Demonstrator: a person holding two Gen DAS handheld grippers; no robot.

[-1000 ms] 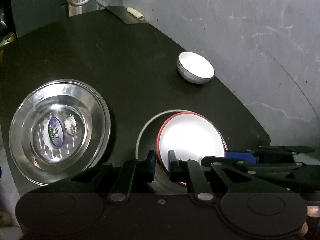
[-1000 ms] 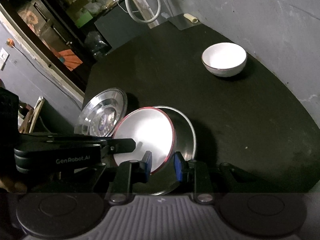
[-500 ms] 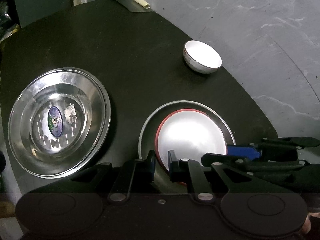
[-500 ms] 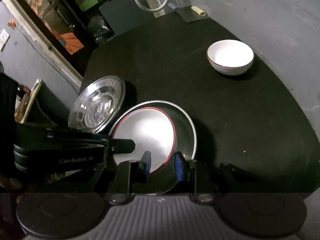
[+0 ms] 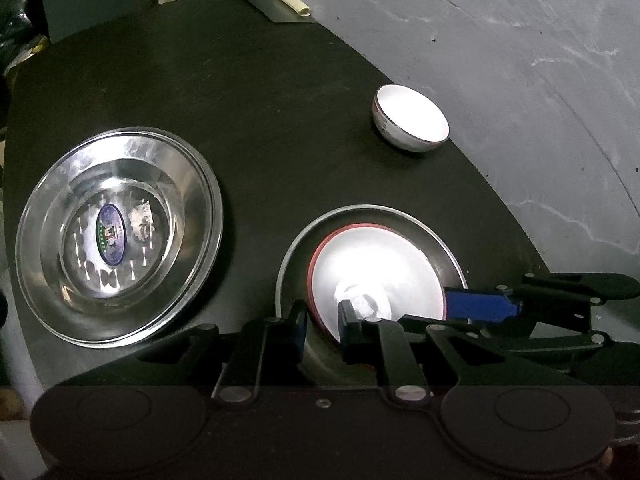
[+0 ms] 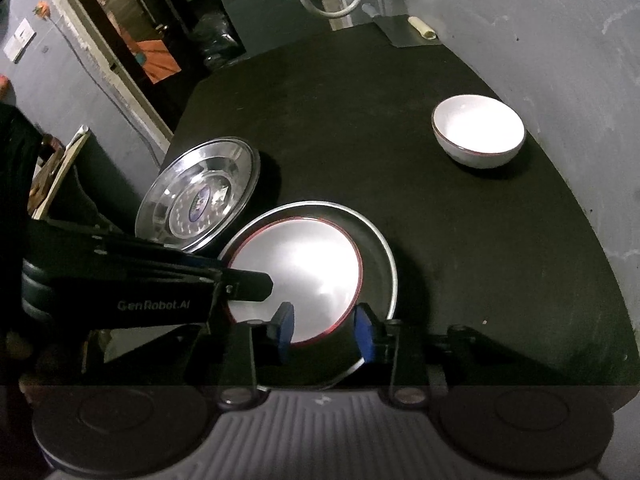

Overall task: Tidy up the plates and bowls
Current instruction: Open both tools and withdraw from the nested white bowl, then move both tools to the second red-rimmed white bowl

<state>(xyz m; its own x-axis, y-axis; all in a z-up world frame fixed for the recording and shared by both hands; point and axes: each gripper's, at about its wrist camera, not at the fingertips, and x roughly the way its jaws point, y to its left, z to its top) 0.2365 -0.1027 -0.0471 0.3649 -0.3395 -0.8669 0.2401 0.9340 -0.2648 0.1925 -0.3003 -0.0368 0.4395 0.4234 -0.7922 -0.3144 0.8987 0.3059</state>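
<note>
Right wrist view alone shows doorway [image 6: 132, 36] — both grippers' fingers opening around red-rimmed plate [image 6: 296, 268].

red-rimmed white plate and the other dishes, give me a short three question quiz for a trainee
1. True or false: the red-rimmed white plate lies inside the wide steel plate.
2. Multiple choice: where does the small white ceramic bowl stand? A) stacked on the red-rimmed plate B) alone near the black table's edge by the grey wall C) inside the deep steel dish with the oval sticker
3. Fill in: the left gripper and the right gripper each straddle the rim of the ______.

Key
1. True.
2. B.
3. Red-rimmed white plate; both pairs of jaws are opening around it.
</note>
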